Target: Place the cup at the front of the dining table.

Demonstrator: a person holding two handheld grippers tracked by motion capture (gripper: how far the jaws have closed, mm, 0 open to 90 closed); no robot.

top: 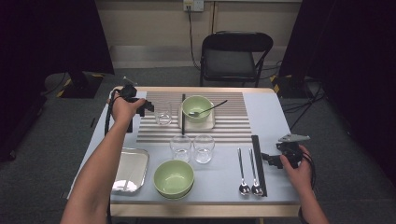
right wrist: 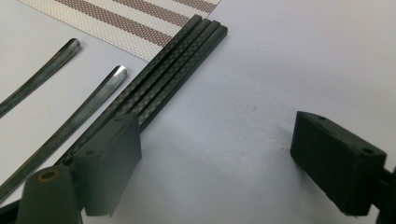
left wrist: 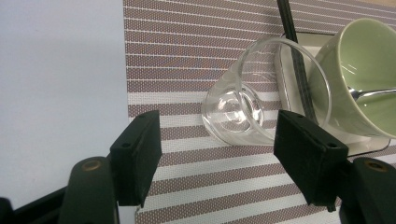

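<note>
While your left gripper (top: 150, 108) stands at the far left of the table with its black jaws spread wide, the clear round drinking glass (top: 163, 113) sits upright on the brown-and-white striped placemat (top: 233, 128), just beside those jaws and free of them; in the left gripper view the same glass (left wrist: 243, 109) lies beyond the two pads with neither one pressing on it, so treat this gripper as released. Judge the step in hand as work at a place setting: the glass stands just left of the pale green ceramic bowl (top: 196, 108), which rests on a white square plate (top: 209, 123) with a metal spoon (top: 208, 110) leaning in it and a black chopstick (top: 183, 114) laid along its left side. Whether you are approaching the glass or have let it go cannot be told from this position. If a grasp is intended, bring the pads level with the glass wall on both sides and close gently, because thin glass may slip or tip against the bowl. Your right gripper (top: 272, 159) rests near the right edge with its jaws apart and nothing between them, just beside the bundle of black carbon-weave chopsticks (right wrist: 159, 86) and two further metal spoons (top: 248, 172). No brand, label or legible writing can be made out on any item.
</note>
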